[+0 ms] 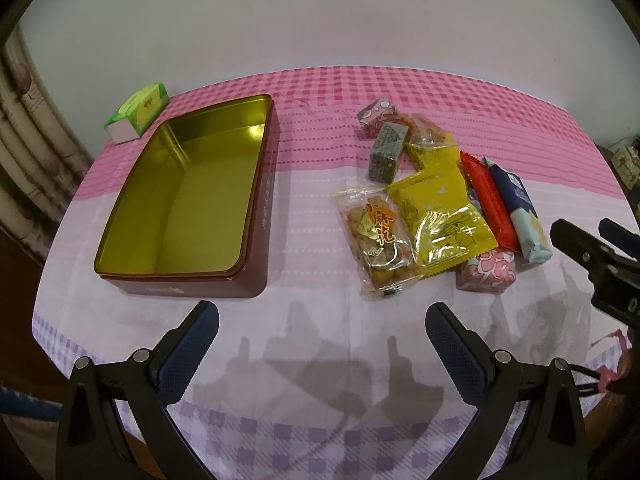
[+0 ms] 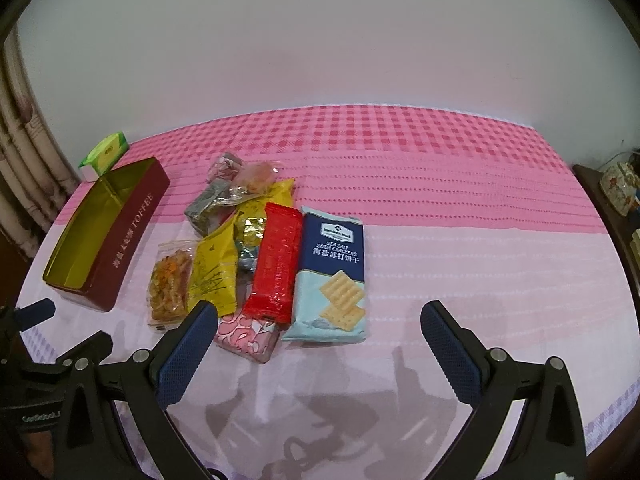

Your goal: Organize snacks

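Observation:
An open dark red tin (image 1: 256, 216) with a gold inside stands empty on the left of the table; it also shows in the right wrist view (image 2: 132, 232). A pile of snack packs lies to its right: a clear pack of fried twists (image 1: 378, 240), a yellow pack (image 1: 444, 216), a red pack (image 2: 278, 264), a blue soda cracker pack (image 2: 336, 272), a pink wrapped block (image 2: 248, 338) and a grey-green block (image 1: 386, 152). My left gripper (image 1: 322, 320) is open and empty in front of the tin and pile. My right gripper (image 2: 320, 320) is open and empty just before the pile.
A green tissue pack (image 1: 140, 110) lies behind the tin at the table's back left. The table has a pink checked cloth (image 2: 440, 184) and stands against a white wall. A curtain hangs at the left. A dark cabinet with a patterned box (image 2: 618, 192) stands at the right.

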The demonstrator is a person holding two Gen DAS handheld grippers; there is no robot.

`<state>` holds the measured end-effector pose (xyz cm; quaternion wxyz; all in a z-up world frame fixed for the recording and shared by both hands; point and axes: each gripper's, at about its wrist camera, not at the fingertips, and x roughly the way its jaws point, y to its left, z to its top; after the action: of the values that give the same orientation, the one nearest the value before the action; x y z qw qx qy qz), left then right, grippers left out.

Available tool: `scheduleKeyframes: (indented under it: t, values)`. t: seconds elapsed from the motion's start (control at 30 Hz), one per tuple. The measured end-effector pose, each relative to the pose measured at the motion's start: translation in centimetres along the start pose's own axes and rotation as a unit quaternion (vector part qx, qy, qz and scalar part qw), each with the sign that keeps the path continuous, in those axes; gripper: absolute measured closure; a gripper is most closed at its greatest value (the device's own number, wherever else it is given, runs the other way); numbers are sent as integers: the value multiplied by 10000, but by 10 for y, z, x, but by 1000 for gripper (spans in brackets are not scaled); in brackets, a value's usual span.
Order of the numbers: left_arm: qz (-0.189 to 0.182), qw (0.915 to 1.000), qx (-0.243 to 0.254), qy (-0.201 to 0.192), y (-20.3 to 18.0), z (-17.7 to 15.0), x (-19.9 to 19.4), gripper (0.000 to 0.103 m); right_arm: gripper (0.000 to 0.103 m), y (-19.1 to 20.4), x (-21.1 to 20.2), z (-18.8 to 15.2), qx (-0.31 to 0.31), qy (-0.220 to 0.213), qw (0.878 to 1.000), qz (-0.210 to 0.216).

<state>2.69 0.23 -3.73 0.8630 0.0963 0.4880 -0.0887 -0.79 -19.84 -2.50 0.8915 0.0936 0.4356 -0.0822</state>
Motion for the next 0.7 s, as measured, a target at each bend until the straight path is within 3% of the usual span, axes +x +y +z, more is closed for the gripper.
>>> scheduleKeyframes:
  t: [0.63,0.7]
  values:
    - [-26,9999,77,67,-4,8,15,0,5,-10,56,16,55,430,9989,-160]
    - [-26,9999,87,78,-5,9,16,0,12,-12,60,17,67,469,9987,-171]
